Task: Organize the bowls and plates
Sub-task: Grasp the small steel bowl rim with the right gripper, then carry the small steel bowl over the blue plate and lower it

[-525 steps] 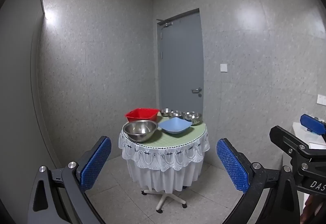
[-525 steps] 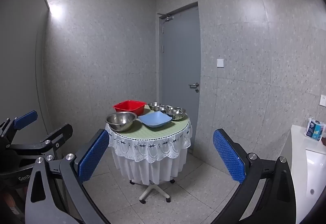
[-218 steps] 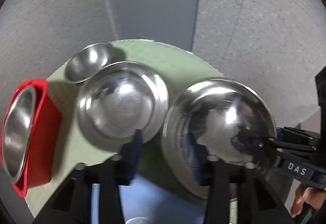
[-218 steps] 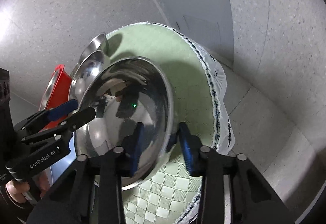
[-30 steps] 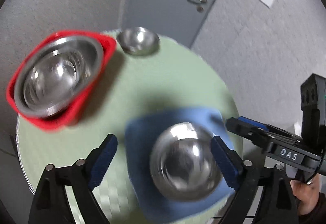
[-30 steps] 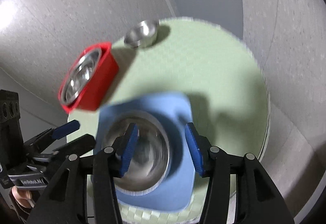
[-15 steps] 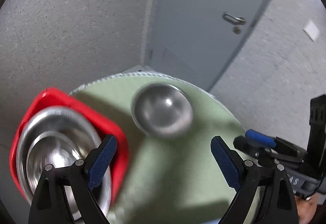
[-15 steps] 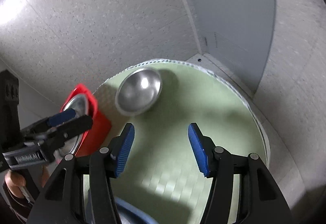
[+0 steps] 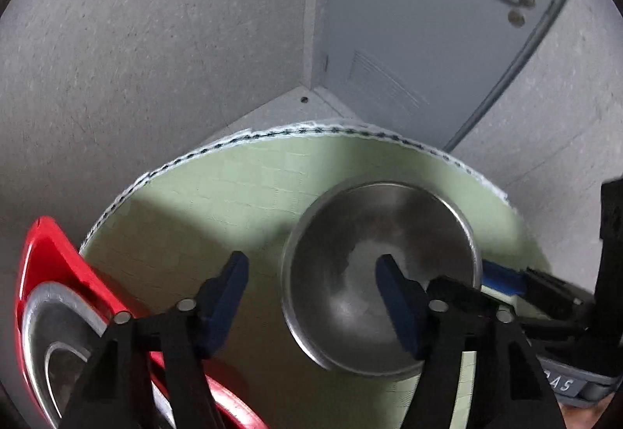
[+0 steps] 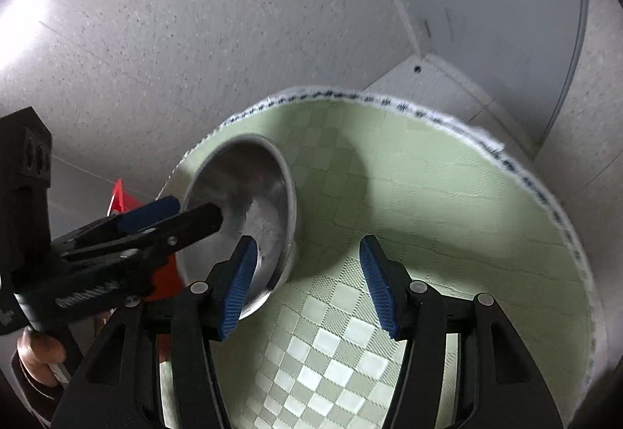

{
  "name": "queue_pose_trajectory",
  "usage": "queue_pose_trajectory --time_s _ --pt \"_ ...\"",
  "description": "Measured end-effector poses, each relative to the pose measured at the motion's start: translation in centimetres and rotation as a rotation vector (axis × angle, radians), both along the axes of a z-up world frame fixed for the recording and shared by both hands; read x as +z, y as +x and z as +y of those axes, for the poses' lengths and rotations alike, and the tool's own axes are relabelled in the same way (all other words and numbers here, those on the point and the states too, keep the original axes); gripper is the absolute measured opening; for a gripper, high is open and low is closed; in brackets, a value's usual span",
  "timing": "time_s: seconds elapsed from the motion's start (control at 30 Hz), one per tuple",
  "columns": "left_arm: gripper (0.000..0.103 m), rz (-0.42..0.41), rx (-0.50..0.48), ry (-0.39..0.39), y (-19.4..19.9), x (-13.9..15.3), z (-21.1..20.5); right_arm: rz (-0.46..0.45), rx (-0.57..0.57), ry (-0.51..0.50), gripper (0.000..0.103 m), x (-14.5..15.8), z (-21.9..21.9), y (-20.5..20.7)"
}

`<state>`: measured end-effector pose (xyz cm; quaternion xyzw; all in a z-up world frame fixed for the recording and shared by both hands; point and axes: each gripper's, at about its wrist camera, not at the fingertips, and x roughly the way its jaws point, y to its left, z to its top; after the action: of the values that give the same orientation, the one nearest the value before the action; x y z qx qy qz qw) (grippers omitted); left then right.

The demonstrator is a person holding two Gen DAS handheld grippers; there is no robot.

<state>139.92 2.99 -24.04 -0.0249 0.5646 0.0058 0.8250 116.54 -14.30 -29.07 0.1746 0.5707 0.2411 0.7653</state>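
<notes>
- Left gripper (image 9: pixel 311 296) is closing, half-wide, straddling the steel bowl's (image 9: pixel 379 273) nine-o'clock rim, pads not pressing.
- Right gripper (image 10: pixel 309 285) is closing, narrowish, straddling its three-o'clock rim.

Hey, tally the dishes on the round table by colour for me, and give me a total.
Silver steel bowls: 3, one loose and two nested in the tub
Red tubs: 1
Total: 4
</notes>
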Motion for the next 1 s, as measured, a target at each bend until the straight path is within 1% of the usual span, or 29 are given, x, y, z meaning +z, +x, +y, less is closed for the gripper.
queue_pose_trajectory --time_s 0.03,0.07,0.1,0.2,0.3,0.4,0.5,0.6,0.7,0.8,0.87,1.0 --pt "0.054 -0.008 -0.016 0.004 0.2 -0.1 -0.3 0.014 0.004 0.014 0.034 -0.2 0.2 0.1" --pt "0.037 -0.007 -0.031 -0.019 0.3 -0.2 -0.5 0.026 0.008 0.035 0.026 -0.4 0.2 0.1" --pt "0.031 0.008 -0.034 -0.037 0.6 -0.6 -0.6 0.03 0.009 0.048 0.021 -0.5 0.3 0.2" --pt "0.025 0.008 -0.041 -0.026 0.4 -1.3 -0.8 0.022 -0.01 0.041 0.02 -0.4 0.0 -0.1" --pt "0.02 -0.011 -0.049 -0.062 -0.4 -1.0 -1.0 0.015 -0.04 0.06 0.017 0.4 -0.8 -0.7" --pt "0.019 -0.058 -0.074 -0.09 -2.0 0.5 -1.4 -0.016 -0.067 0.069 0.016 2.3 -1.9 -1.9" --pt "0.019 -0.109 -0.105 -0.109 -4.3 2.4 -2.0 -0.065 -0.09 0.07 0.016 5.1 -2.9 -4.0" --pt "0.019 -0.159 -0.134 -0.133 -7.6 4.7 -2.4 -0.114 -0.112 0.071 0.016 8.1 -3.7 -7.2" --pt "0.019 -0.199 -0.169 -0.167 -12.2 6.6 -2.3 -0.146 -0.127 0.061 0.016 10.4 -3.5 -10.3" --pt "0.019 -0.23 -0.205 -0.173 -16.7 8.1 -2.1 -0.166 -0.149 0.056 0.016 12.0 -3.2 -14.6" --pt "0.019 -0.242 -0.229 -0.177 -19.8 8.7 -2.1 -0.176 -0.161 0.043 0.016 12.5 -2.3 -16.6" --pt "0.019 -0.243 -0.277 -0.173 -26.1 9.1 -1.1 -0.165 -0.186 0.018 0.016 12.3 -1.9 -21.9"
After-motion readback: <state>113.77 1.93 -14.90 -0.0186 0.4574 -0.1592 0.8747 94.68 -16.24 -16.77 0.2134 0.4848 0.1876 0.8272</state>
